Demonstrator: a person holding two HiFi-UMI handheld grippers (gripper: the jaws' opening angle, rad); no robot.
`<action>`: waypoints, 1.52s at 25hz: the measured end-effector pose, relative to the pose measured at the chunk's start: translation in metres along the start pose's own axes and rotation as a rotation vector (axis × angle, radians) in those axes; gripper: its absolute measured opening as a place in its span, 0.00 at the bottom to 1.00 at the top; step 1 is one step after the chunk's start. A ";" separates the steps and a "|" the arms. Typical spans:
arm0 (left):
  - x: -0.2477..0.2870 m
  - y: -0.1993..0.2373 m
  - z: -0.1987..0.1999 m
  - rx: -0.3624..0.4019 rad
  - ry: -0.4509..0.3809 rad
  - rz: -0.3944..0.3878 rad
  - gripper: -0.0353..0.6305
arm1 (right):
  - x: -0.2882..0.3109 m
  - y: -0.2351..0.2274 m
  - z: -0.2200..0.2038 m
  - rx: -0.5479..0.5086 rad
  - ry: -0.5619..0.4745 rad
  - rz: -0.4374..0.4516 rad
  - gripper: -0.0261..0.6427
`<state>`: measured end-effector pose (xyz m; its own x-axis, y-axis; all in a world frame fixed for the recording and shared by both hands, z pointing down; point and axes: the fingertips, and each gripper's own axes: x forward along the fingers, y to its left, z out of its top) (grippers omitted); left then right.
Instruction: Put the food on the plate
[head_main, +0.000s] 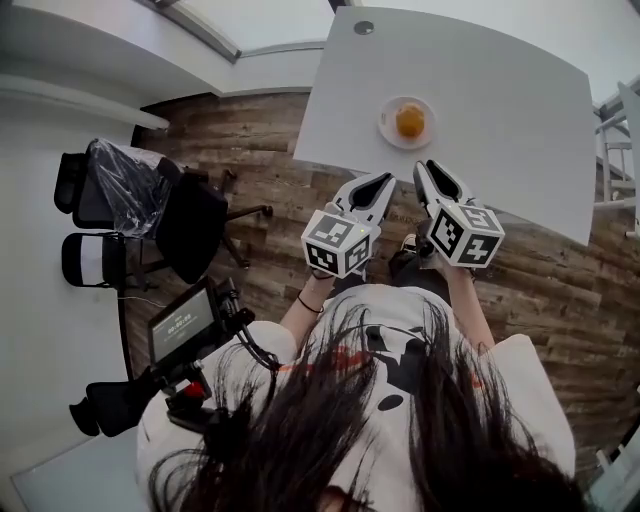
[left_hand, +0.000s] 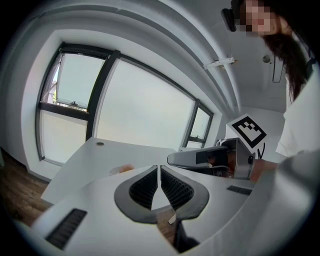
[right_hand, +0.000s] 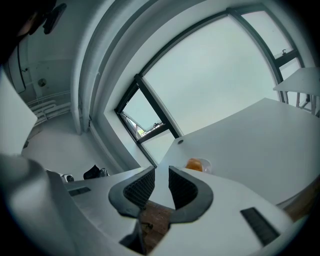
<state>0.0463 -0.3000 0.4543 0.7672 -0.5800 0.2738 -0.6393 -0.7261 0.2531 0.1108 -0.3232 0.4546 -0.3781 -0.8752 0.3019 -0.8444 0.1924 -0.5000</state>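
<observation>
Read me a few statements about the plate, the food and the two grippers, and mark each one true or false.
1. The orange food lies on the plate. True.
2. The plate stands on the floor. False: it stands on the white table.
3. The left gripper grips the food. False: its jaws are together with nothing between them.
4. The left gripper and the right gripper are both short of the plate, near the table's edge on the person's side. True.
5. A black office chair stands on the wood floor beside the table. True.
</observation>
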 end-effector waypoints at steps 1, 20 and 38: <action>-0.005 0.000 -0.003 0.000 0.005 -0.003 0.06 | -0.001 0.003 -0.003 0.002 0.000 -0.002 0.18; -0.138 0.010 -0.033 -0.006 -0.017 -0.061 0.06 | -0.071 0.100 -0.085 0.044 -0.056 -0.099 0.18; -0.179 -0.096 -0.078 -0.033 -0.005 -0.218 0.06 | -0.197 0.114 -0.156 0.033 -0.053 -0.213 0.18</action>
<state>-0.0344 -0.0978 0.4530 0.8878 -0.4123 0.2046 -0.4593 -0.8221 0.3365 0.0301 -0.0594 0.4642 -0.1710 -0.9169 0.3606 -0.8899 -0.0134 -0.4559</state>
